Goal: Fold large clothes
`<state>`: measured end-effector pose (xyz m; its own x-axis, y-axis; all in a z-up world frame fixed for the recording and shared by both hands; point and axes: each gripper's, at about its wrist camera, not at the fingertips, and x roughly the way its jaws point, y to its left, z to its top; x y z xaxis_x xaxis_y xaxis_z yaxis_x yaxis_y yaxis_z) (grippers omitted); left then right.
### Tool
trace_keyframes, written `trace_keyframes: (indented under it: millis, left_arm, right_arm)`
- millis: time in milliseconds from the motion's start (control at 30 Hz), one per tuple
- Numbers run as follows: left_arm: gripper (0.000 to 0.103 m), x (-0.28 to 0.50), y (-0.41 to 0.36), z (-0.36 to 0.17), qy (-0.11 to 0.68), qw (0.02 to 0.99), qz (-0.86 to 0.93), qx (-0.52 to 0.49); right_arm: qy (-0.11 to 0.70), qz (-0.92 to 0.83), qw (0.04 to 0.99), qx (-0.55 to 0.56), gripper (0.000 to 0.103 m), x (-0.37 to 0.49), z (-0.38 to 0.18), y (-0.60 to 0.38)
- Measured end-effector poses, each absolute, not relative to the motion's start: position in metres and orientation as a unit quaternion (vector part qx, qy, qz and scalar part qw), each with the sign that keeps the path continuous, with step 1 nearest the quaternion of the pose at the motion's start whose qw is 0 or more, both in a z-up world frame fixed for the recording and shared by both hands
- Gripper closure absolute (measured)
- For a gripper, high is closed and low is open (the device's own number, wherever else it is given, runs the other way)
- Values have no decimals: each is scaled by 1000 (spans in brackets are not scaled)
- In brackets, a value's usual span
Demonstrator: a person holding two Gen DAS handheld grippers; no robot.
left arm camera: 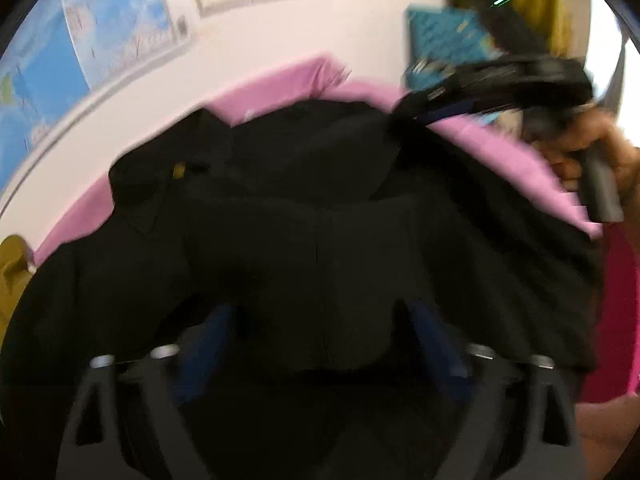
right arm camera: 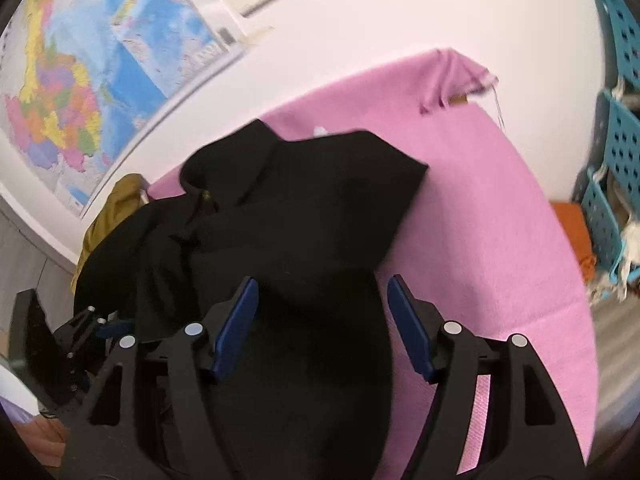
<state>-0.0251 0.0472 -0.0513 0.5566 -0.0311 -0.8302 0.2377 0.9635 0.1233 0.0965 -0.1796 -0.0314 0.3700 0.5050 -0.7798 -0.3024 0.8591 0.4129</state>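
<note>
Sprawling black matte garment [right arm camera: 304, 208], rumpled, over pink cloth [right arm camera: 500, 208]

I seem to be working in a lived-in room, a home or a study room. A large coloured wall map [right arm camera: 60, 92] hangs on the white wall [right arm camera: 360, 20], with a smaller blue poster [right arm camera: 160, 40] overlapping it. A pink cloth [right arm camera: 500, 208] covers the work surface, and teal perforated storage baskets [right arm camera: 616, 152] stacked at the side hold odds and ends.
</note>
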Motion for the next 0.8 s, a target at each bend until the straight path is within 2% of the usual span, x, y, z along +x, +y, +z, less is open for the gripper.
trace_keyframes:
  millis: [67, 100, 167, 333, 467, 533, 600, 633, 700, 733, 767, 800]
  left_arm:
    - [63, -17, 58, -51, 470, 876, -79, 81]
    - [83, -17, 71, -42, 460, 883, -83, 48]
    - [89, -17, 100, -28, 449, 890, -80, -8]
    - [90, -15, 210, -8, 411, 895, -17, -173]
    - [79, -20, 262, -18, 416, 877, 30, -241]
    - [54, -27, 272, -22, 415, 875, 38, -245]
    - [46, -32, 274, -20, 402, 878, 22, -259]
    - [42, -35, 271, -18, 398, 882, 17, -251]
    - [22, -37, 262, -14, 393, 889, 3, -235]
    - [21, -37, 262, -12, 391, 890, -3, -237]
    - [21, -38, 262, -9, 387, 891, -6, -236]
    - [21, -39, 266, -7, 384, 893, -3, -234]
  right_arm:
    - [511, 254, 812, 122, 34, 97, -41, -183]
    - [512, 259, 808, 133, 34, 99, -45, -183]
    - [513, 270, 800, 153, 34, 103, -49, -180]
    - [510, 282, 786, 205, 33, 117, -56, -184]
    - [515, 283, 779, 218, 32, 128, -61, -180]
    - [517, 284, 777, 221, 33, 133, -64, -174]
    - [517, 285, 779, 210, 35, 136, -64, -166]
    - [518, 284, 781, 203, 39, 137, -64, -165]
    - [523, 277, 784, 187, 67, 140, -66, -161]
    - [524, 272, 787, 181, 77, 142, -66, -161]
    - [523, 270, 787, 182, 92, 142, -67, -163]
    - [520, 270, 788, 188, 93, 143, -66, -166]
